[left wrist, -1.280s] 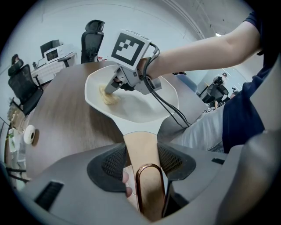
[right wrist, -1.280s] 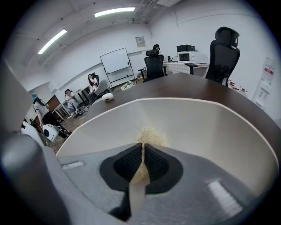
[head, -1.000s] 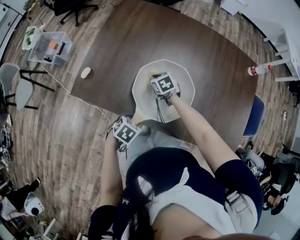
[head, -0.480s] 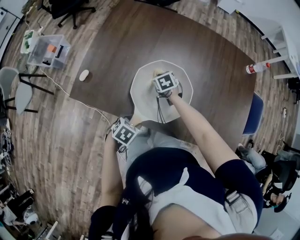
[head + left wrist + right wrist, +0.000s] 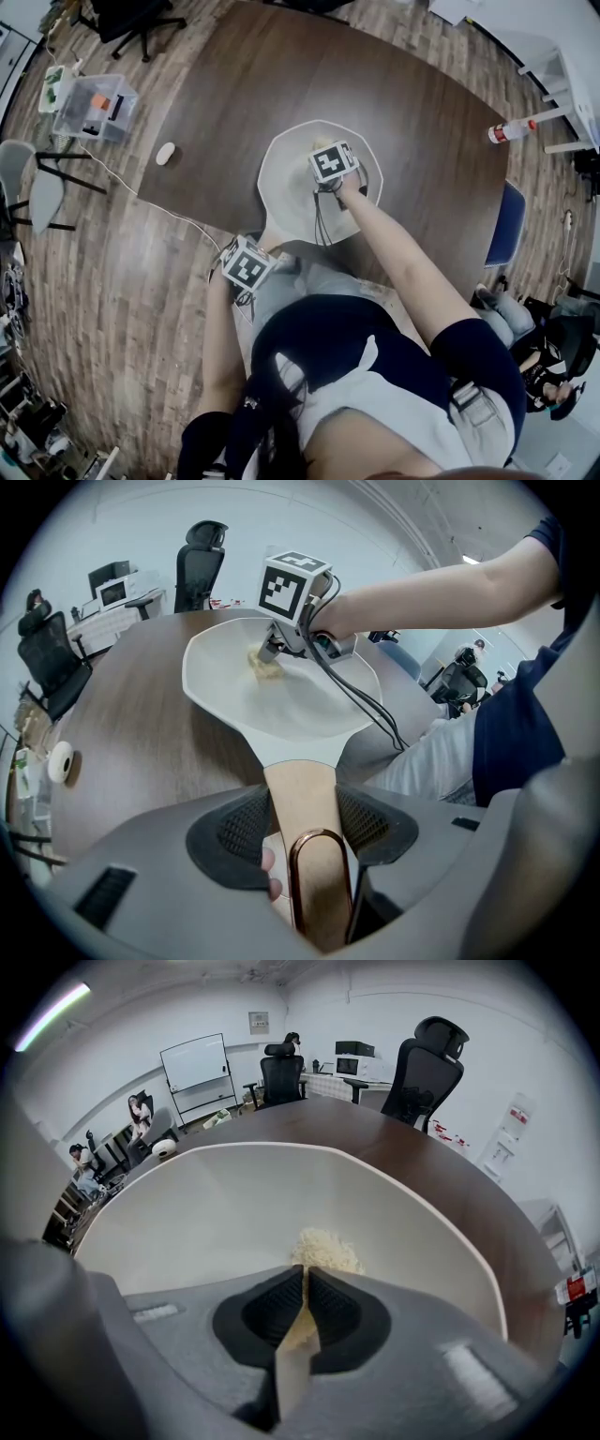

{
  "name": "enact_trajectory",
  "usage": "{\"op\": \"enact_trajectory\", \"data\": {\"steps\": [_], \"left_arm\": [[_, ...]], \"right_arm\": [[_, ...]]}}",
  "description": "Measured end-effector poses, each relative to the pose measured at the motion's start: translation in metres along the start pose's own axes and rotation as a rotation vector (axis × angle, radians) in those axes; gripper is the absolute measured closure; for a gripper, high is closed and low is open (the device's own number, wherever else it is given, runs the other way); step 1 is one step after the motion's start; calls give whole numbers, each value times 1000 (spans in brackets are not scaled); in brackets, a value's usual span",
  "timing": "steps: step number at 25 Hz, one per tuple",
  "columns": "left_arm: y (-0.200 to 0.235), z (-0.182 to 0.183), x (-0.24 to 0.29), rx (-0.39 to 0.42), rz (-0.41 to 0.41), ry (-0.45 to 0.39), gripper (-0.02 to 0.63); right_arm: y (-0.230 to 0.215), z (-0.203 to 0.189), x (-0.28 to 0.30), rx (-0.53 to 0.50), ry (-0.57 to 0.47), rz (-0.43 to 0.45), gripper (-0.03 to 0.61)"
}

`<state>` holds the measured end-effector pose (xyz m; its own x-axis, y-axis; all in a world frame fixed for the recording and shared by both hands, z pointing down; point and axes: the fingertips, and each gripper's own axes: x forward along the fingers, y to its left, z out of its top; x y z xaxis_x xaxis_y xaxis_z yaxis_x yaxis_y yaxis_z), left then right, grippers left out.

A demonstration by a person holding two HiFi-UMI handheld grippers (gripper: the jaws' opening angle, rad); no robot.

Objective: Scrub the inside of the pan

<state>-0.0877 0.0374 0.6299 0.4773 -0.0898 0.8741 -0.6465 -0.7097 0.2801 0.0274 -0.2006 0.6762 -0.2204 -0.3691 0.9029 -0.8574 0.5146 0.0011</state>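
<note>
The left gripper [image 5: 302, 810] is clamping the stiff handle [image 5: 298, 782] of the pan [image 5: 281, 705], likely its surest hold, at the table's [image 5: 422, 122] near edge. The right gripper [image 5: 307, 1290] is pinching a soft scrubber [image 5: 323, 1247] inside the pan

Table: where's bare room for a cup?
Bare wood: the table beyond the pan to its far edge, between pan and small white roll, and right of the pan. Crowded: near edge, left hand-held gripper on the handle, right hand-held gripper with scrubber inside.
</note>
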Motion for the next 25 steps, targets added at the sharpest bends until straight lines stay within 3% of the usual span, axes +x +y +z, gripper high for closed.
{"op": "enact_trajectory", "data": {"steps": [5, 20, 25], "left_arm": [[-3, 5, -1, -16, -2, 7, 390], [-2, 0, -10, -40, 0, 0, 391], [-2, 1, -10, -41, 1, -8, 393]], "right_arm": [[-15, 3, -7, -69, 28, -47, 563], [-23, -35, -14, -88, 215, -35, 563], [-27, -38, -16, -161, 243, -44, 563]]}}
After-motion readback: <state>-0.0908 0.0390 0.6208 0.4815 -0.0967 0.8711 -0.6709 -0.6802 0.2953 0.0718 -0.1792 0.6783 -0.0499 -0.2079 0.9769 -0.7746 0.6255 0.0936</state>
